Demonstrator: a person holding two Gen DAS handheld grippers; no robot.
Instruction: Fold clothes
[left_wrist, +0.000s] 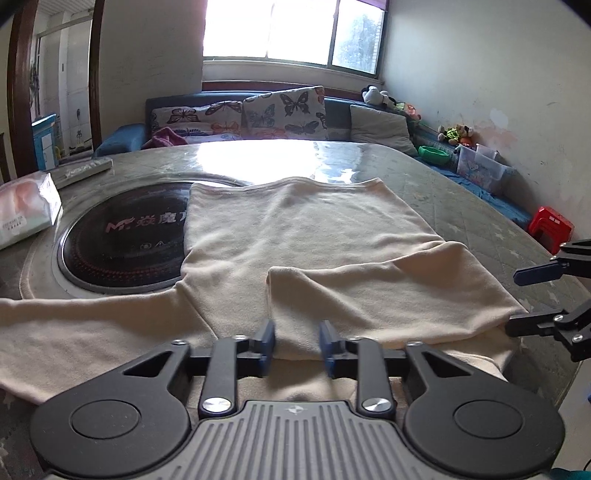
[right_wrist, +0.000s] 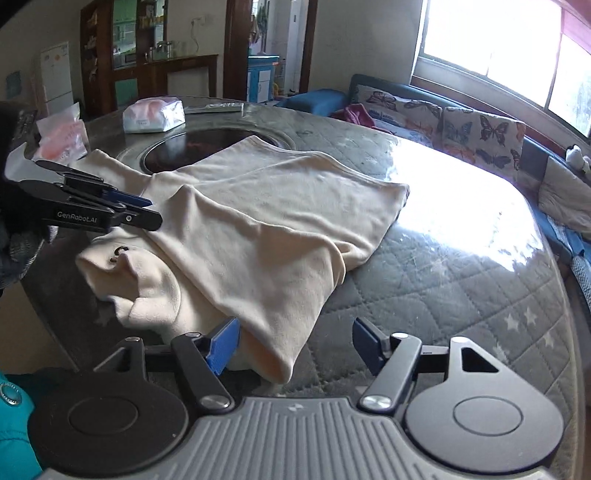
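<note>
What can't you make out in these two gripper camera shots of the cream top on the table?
- Cream top: in the left wrist view its near hem is hidden by the left gripper.
- Burner: in both views the top covers part of it, cutting off its printed label.
- Tissue pack: cut off by the left edge; its print is too small to read.
- Right gripper: the fold beneath it hides behind the body.

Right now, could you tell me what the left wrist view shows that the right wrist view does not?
Only the left view shows the red stool, the green bowl and the unfolded sleeve. Only the right view shows the fridge, the pink bag and the garment's collar. Both show the cream garment, the cooktop, the tissue pack and both tongs, open.
</note>
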